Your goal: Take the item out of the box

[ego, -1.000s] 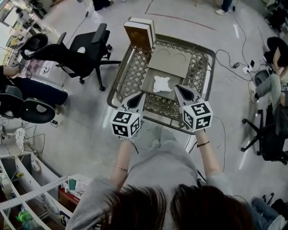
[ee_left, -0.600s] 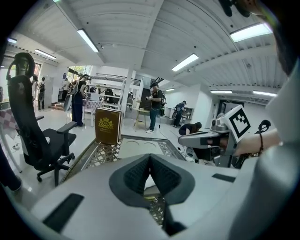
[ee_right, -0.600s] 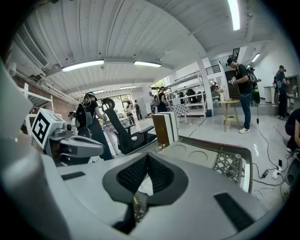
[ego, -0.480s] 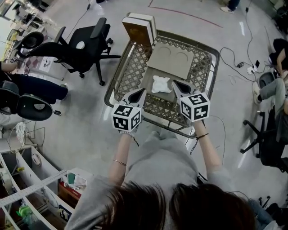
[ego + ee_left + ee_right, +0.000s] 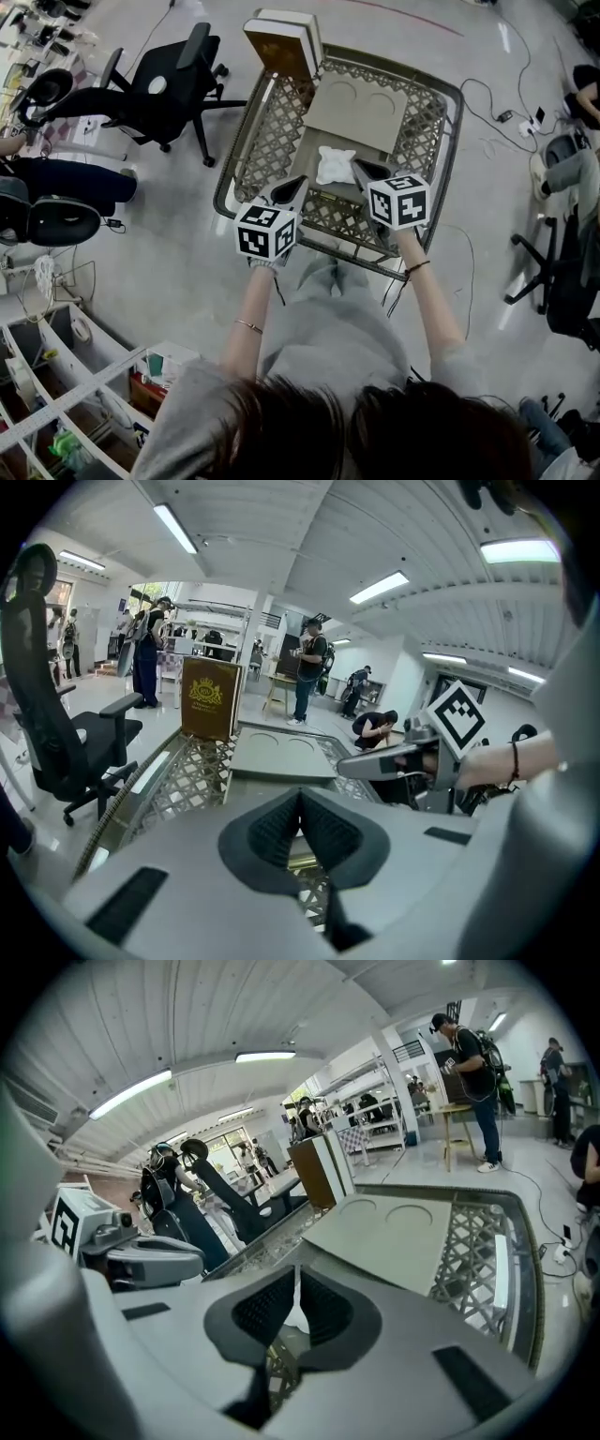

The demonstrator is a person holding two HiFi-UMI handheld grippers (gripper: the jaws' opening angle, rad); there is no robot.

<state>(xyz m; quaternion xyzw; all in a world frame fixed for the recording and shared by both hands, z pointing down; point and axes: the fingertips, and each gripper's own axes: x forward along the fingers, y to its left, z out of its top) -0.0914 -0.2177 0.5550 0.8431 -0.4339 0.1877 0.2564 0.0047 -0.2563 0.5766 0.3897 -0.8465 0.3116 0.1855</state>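
Both tools have sunk toward the open box (image 5: 361, 108) on the lattice table (image 5: 441, 141). The left tool (image 5: 294, 186) and right tool (image 5: 359, 169), each with jaws together and empty, now flank the white item (image 5: 335, 165), which lies untouched inside the box. The reach looks nearly done, but the jaws must part before any grasp. The brown case (image 5: 210, 697) bears a gold crest; its lettering is unreadable.
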